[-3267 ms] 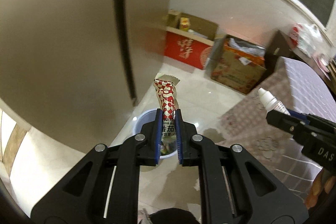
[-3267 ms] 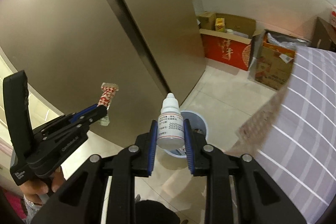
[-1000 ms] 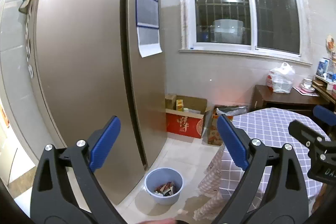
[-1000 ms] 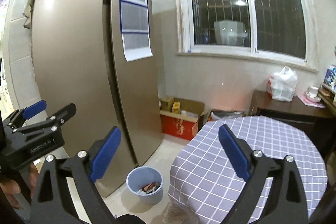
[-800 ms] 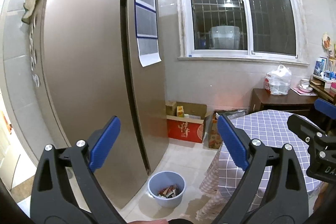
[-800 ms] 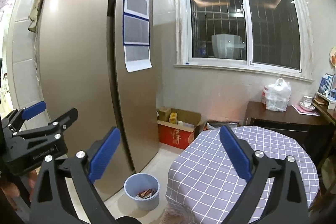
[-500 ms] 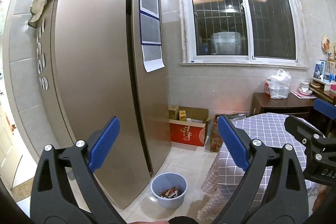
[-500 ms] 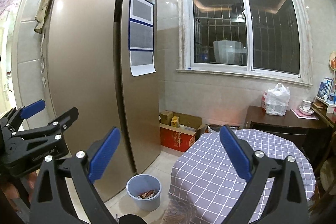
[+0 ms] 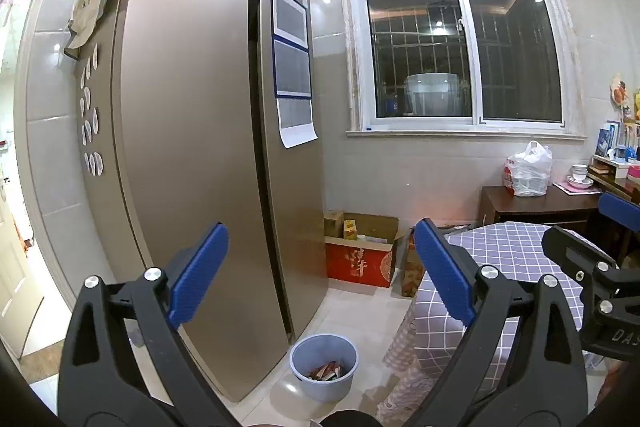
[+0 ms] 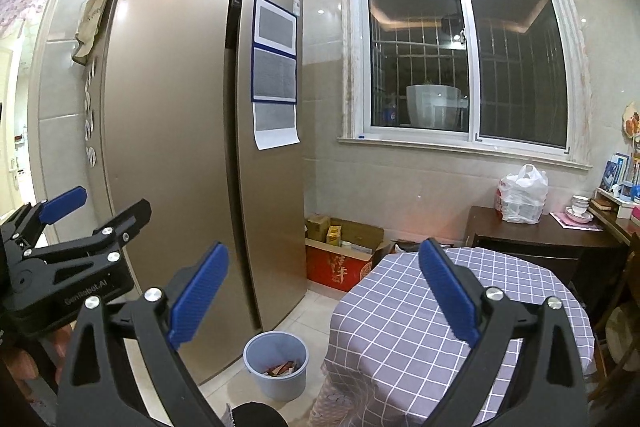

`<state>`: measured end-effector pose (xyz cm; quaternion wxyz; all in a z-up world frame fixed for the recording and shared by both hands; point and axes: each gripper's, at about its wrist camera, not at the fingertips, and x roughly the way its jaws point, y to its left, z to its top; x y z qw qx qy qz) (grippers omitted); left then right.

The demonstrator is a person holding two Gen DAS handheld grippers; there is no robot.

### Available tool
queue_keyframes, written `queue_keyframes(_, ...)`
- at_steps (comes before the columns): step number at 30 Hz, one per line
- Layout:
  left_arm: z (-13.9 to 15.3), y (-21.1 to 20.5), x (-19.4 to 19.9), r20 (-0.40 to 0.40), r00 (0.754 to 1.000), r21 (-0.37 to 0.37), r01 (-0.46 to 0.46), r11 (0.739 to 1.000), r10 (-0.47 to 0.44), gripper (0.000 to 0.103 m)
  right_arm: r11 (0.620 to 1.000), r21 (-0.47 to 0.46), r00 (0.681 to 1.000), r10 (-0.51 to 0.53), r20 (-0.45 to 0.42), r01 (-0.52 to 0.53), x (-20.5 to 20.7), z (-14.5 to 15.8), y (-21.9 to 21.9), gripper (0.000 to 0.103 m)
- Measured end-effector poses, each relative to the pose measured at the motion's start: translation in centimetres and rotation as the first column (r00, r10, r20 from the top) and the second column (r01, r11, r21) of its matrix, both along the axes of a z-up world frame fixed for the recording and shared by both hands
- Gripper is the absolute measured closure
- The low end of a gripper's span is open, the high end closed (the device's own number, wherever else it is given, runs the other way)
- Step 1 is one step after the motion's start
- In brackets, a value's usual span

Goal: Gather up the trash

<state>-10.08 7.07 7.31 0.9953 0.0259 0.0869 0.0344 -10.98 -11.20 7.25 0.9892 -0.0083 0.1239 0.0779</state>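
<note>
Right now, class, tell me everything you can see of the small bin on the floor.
The bin is a small round bucket, pale blue-grey, plastic by its look, with no lid. It stands upright on the pale floor tiles, at the corner of the fridge and near the hanging edge of the checked tablecloth; contact with either cannot be told. Inside lie mixed wrappers, some red and orange.

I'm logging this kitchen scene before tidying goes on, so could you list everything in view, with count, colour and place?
Bin: one, pale blue, on the floor beside the fridge, wrappers inside.
Fridge: one, bronze, left, papers and magnets on it.
Table: one, purple checked cloth, right.
Cardboard boxes: several, red and brown, under the window.
Window: one, white frame, dark outside.
Plastic bag: one, white, on the dark sideboard.
Left gripper: black with blue pads, open, empty.
Right gripper: same, open, empty.
</note>
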Motion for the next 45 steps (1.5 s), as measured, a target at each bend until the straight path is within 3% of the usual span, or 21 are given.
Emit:
queue_keyframes(20,-0.9,-0.2,-0.7,-0.007,1.0,0.002,0.016,1.0,-0.016,0.011,1.0,0.001,1.0,-0.003,-0.005,0.003,-0.7,-0.6,-0.1,0.008)
queue_keyframes(34,-2.3,-0.5,0.9,-0.087,0.995,-0.019,0.051,0.998,-0.053,0.011,1.0,0.002,0.999,-0.017,-0.029,0.017,-0.7,-1.3,-0.2,0.008)
queue_keyframes(45,-2.8,-0.5,1.1,-0.101,0.993,-0.019,0.054,0.998,-0.056,0.011,1.0,0.002,0.999,-0.02,-0.04,0.02,-0.6,-1.7,-0.9,0.008)
